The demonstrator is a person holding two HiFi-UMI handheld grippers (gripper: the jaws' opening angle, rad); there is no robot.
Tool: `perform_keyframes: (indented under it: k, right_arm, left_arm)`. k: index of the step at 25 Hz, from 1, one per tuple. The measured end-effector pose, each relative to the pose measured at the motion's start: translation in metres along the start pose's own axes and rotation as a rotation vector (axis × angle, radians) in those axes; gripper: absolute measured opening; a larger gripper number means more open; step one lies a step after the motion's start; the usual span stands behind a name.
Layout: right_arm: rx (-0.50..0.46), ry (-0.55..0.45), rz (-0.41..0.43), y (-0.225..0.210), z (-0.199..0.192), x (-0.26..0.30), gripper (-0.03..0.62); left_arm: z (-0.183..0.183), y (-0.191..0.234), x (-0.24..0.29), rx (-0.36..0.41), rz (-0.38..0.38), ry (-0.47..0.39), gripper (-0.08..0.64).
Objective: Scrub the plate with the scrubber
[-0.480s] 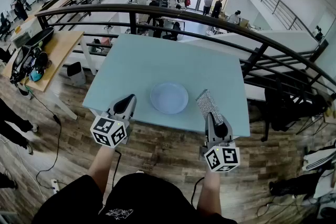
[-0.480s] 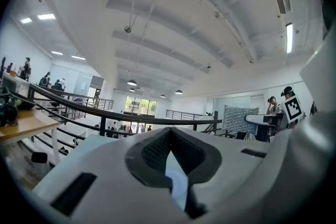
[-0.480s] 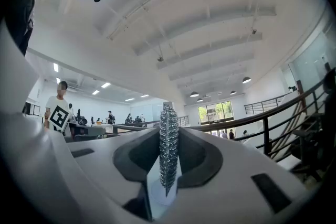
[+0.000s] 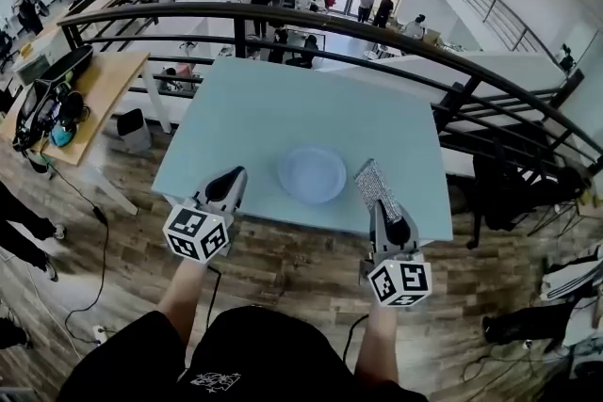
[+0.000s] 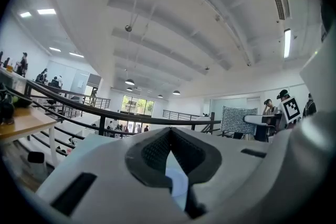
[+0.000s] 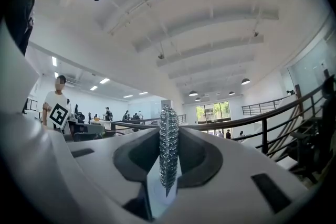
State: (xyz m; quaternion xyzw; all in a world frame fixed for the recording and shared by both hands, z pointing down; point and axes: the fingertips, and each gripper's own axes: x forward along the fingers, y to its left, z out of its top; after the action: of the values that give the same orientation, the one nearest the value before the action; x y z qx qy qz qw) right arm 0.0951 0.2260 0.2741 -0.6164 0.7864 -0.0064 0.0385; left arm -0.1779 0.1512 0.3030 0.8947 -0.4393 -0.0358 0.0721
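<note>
A pale blue round plate (image 4: pixel 312 174) lies empty on the light blue table (image 4: pixel 273 113), near its front edge. My left gripper (image 4: pixel 233 175) hovers at the table's front edge, left of the plate; its jaws are shut with nothing between them (image 5: pixel 169 150). My right gripper (image 4: pixel 380 208) is at the front edge, right of the plate, and is shut on a flat silver mesh scrubber (image 4: pixel 375 187). The scrubber stands up edge-on between the jaws (image 6: pixel 168 150). It is also seen flat-on in the left gripper view (image 5: pixel 239 120). Neither gripper touches the plate.
A dark curved railing (image 4: pixel 283 19) runs behind the table on this upper level. A wooden desk with bags (image 4: pixel 71 94) stands to the left. The floor is wood planks (image 4: pixel 283 264), with cables on it at the left.
The head view has shifted slightly. Both grippers, the scrubber and the plate keep their places.
</note>
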Motion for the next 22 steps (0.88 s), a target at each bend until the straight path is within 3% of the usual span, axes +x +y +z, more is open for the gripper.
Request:
perform_keyframes:
  k: [15,22]
  right_arm:
    - [0.026,0.012,0.005,0.065,-0.014,0.019,0.083]
    - [0.022,0.051,-0.002,0.07,-0.025,0.028,0.083]
  left_arm:
    - [-0.009,0.056,-0.036,-0.027,-0.027,0.012,0.008]
    - [-0.022,0.072,-0.039,-0.05,-0.019,0.03,0.008]
